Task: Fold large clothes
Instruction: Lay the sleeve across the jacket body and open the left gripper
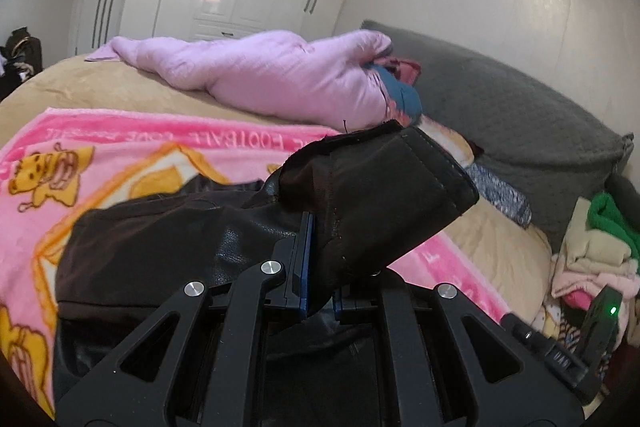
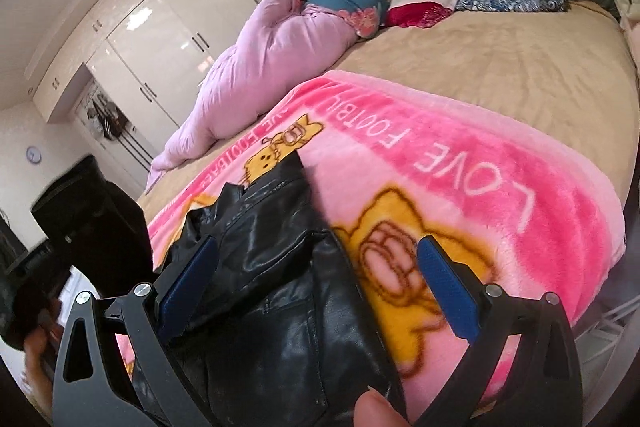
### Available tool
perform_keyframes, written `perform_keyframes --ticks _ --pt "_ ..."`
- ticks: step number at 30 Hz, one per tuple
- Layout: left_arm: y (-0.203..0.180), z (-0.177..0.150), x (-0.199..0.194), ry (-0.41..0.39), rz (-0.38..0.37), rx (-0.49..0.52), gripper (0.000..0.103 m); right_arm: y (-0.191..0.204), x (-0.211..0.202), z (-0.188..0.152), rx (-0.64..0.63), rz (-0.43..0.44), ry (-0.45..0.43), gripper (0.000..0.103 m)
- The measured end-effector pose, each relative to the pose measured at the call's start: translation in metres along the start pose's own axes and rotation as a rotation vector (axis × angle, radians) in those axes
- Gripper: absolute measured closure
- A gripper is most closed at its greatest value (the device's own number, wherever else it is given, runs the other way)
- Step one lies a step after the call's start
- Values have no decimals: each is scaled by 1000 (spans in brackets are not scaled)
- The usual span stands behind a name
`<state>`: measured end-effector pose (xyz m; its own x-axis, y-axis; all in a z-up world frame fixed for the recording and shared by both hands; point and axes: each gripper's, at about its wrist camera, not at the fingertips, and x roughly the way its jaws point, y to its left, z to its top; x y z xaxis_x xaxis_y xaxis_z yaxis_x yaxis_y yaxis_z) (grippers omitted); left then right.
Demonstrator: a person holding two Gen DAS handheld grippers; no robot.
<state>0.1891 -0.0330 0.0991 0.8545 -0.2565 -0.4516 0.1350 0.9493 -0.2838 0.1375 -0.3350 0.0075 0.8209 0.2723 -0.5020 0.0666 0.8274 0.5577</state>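
Nearest, the left gripper is clamping its blue pads tight on a sleeve cuff of the black leather jacket, while the right gripper is hanging wide open over it, gripping nothing. Beyond, at twelve o'clock, the jacket is lying on the pink cartoon blanket, and the lilac quilt is sitting farther back.

The right gripper stands with its blue pads wide apart above a black leather jacket on a pink cartoon blanket. A lilac duvet lies toward eleven o'clock, a fingertip at six.
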Motion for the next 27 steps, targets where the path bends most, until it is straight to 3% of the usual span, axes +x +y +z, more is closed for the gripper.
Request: perform_keyframes --ticks 10,23,26,27 --pt "-10 -30 34 100 -14 16 101 -12 8 -1 45 0 15 4" --pt "-11 -69 68 268 -99 41 99 -18 14 -4 92 18 32 4" --pt "-8 -78 74 307 -95 44 88 -14 18 -6 86 26 47 4" --pt "-8 -80 75 319 -84 50 77 -12 20 -7 82 30 53 4"
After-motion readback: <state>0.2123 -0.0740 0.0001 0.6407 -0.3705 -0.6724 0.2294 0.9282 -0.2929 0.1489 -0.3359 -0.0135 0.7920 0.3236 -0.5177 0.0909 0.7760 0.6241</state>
